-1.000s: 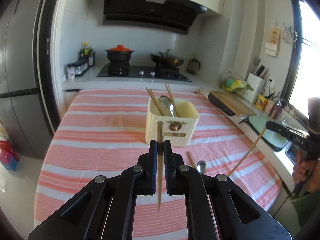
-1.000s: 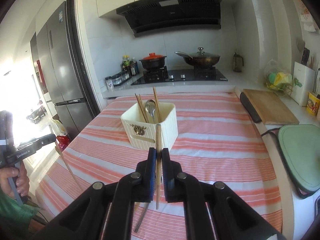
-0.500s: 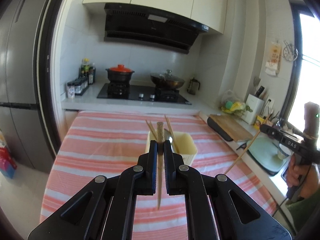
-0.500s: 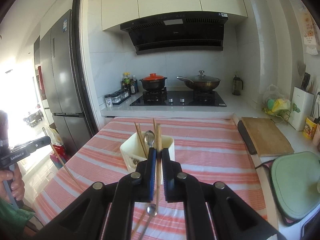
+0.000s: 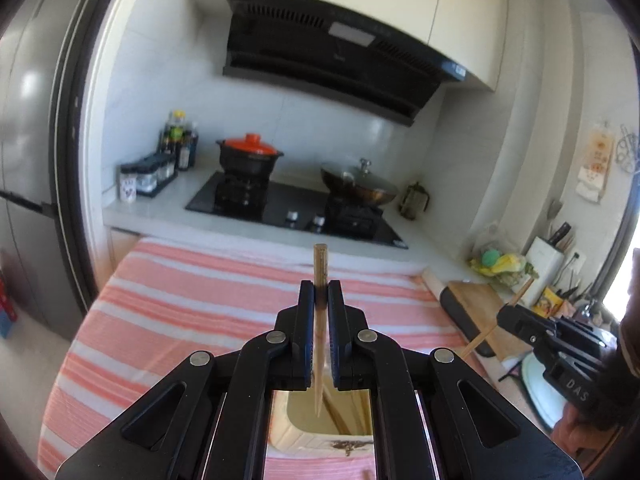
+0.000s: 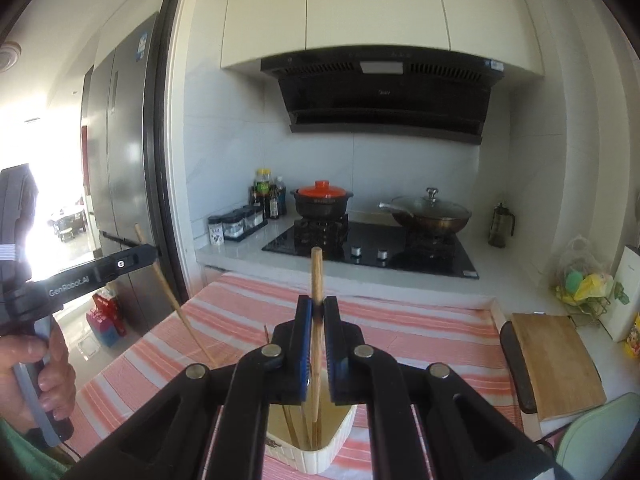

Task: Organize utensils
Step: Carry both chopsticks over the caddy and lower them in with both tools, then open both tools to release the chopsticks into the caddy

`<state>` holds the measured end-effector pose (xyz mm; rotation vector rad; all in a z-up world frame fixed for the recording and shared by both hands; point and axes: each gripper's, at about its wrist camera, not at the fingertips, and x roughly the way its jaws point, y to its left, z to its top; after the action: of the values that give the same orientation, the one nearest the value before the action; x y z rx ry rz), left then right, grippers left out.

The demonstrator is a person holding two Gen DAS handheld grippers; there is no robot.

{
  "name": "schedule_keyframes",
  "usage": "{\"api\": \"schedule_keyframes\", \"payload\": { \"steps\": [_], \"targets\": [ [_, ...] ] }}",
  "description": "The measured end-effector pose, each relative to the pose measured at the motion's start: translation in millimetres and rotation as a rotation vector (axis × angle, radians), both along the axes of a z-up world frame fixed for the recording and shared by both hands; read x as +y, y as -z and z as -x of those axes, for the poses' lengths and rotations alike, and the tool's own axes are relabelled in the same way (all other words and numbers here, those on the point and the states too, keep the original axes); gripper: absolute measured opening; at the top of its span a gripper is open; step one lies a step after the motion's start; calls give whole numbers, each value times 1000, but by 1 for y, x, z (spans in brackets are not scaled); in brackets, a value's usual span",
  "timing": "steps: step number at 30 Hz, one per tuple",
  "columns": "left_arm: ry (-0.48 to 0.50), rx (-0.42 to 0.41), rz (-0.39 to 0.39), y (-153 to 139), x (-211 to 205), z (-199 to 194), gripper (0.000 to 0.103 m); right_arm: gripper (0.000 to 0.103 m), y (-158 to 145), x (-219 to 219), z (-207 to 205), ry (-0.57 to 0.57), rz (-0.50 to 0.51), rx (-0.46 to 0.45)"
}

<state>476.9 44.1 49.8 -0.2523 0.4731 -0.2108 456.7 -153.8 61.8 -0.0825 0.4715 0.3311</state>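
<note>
Two thin, light, stiff wooden chopsticks: the left tool (image 5: 319,304) clamps one chopstick (image 5: 320,272), the right tool (image 6: 318,312) the other (image 6: 316,276), mid-shaft, tips above the cream plastic holder (image 6: 320,456); smooth shafts may slip.

pretty standard kitchen, white tiled wall (image 6: 224,152), cream cabinets (image 6: 360,8) over a black range hood (image 6: 384,88), black hob (image 6: 372,248) on a pale counter, tall grey fridge (image 6: 120,152) on the left, pink striped cloth (image 5: 192,320) on the worktop, daylight blasting in from both sides
</note>
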Motion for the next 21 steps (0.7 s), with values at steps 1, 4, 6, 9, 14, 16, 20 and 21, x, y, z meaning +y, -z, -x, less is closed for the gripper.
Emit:
{"api": "schedule_keyframes", "payload": {
  "steps": [1,4,6,9,14,16,20,21],
  "targets": [
    [9,40,-1,11,-2,-10,5,6,11,4,-12,-6,15,49],
    [45,149,-12,41,-11,-30,5,6,47,10,-40,-17,34,196],
    [65,196,-33,54,-18,-38,5,7,65,11,-51,-19,29,246],
    [70,257,-49,63,-28,-48,23,8,81,12,-67,-10,-21,287],
    [52,224,-46,46,-22,-30,54,32,68,-2,-61,55,-145,260],
    [66,217,-79,42,-17,-9,62,32,59,-10,-40,49,-135,228],
    [160,240,-168,64,-6,60,86,33,69,-35,34,-4,-30,206],
    [187,259,-192,78,-4,80,90,34,81,-44,57,-15,9,216]
  ]
}}
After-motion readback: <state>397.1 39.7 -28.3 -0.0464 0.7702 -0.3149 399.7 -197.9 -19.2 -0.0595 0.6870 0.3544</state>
